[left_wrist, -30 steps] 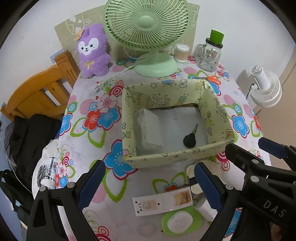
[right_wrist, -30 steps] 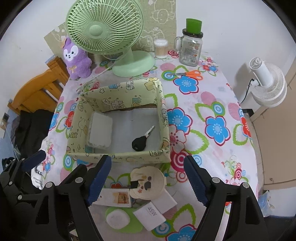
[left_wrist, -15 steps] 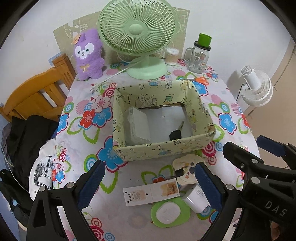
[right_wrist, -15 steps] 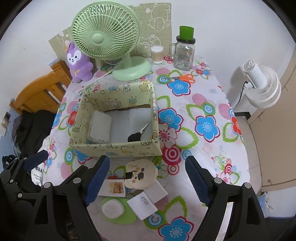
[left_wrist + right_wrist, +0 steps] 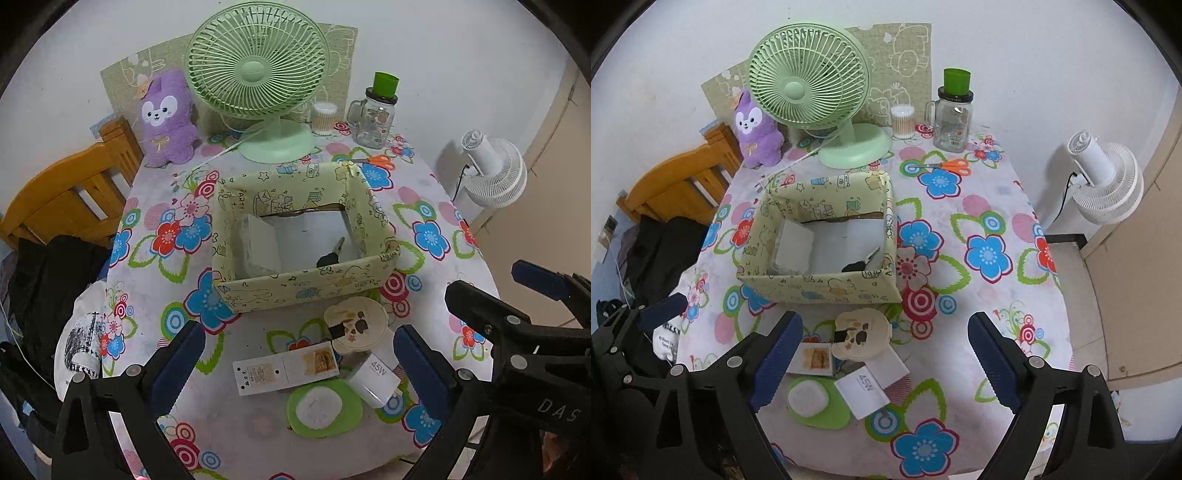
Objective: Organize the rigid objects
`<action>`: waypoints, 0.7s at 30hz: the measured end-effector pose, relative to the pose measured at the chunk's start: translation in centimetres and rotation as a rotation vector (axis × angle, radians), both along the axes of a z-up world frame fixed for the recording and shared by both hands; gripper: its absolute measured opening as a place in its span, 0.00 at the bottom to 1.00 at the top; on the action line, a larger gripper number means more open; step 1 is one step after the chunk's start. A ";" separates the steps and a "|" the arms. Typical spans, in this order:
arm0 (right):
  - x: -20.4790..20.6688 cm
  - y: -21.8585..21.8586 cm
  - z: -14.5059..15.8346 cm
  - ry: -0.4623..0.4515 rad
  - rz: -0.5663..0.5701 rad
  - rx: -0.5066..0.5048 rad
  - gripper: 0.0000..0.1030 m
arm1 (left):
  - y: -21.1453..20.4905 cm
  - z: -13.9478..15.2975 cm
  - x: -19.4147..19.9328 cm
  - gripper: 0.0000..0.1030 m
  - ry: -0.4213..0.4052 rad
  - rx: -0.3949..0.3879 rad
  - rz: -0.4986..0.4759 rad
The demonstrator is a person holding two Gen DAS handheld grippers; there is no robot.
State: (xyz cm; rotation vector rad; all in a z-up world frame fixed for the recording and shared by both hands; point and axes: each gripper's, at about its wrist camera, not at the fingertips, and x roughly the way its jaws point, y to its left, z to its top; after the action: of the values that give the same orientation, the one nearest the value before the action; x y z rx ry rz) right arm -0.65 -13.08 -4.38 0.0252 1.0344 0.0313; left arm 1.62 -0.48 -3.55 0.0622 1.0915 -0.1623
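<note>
A pale green patterned box (image 5: 303,284) (image 5: 816,286) stands mid-table and holds a clear plastic case (image 5: 258,245) (image 5: 792,247) and a black key (image 5: 328,258) (image 5: 858,264). In front of it lie a round cream compact (image 5: 356,323) (image 5: 862,334), a long white card box (image 5: 286,371) (image 5: 812,358), a white 45W charger (image 5: 375,376) (image 5: 864,387) and a green and white disc (image 5: 323,406) (image 5: 816,400). My left gripper (image 5: 299,365) and my right gripper (image 5: 886,354) are both open and empty, above these items.
A green desk fan (image 5: 258,81), a purple plush (image 5: 166,118), a cotton swab jar (image 5: 324,117), a glass jar with green lid (image 5: 376,110) and orange scissors (image 5: 376,160) stand at the back. A wooden chair (image 5: 62,192) is left, a white floor fan (image 5: 491,170) right.
Both grippers have pulled back and up from the box. More of the table front and the loose items now show. Both stay open.
</note>
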 end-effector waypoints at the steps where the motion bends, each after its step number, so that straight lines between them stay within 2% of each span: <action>1: -0.1 0.0 0.0 -0.001 0.004 -0.001 0.90 | 0.0 0.0 -0.1 1.00 0.001 0.001 -0.003; 12: -0.8 0.2 0.1 -0.006 0.031 -0.001 0.90 | 0.1 -0.3 -0.3 1.00 0.013 0.003 0.010; 21: -0.7 0.3 -1.4 0.017 0.037 -0.014 0.90 | -0.1 -1.8 0.0 1.00 0.047 0.009 0.017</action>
State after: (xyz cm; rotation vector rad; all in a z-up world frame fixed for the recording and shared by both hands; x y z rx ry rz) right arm -1.34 -12.81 -5.78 -0.0060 1.0519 0.0578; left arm 1.65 -0.60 -5.39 0.0572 1.1394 -0.1447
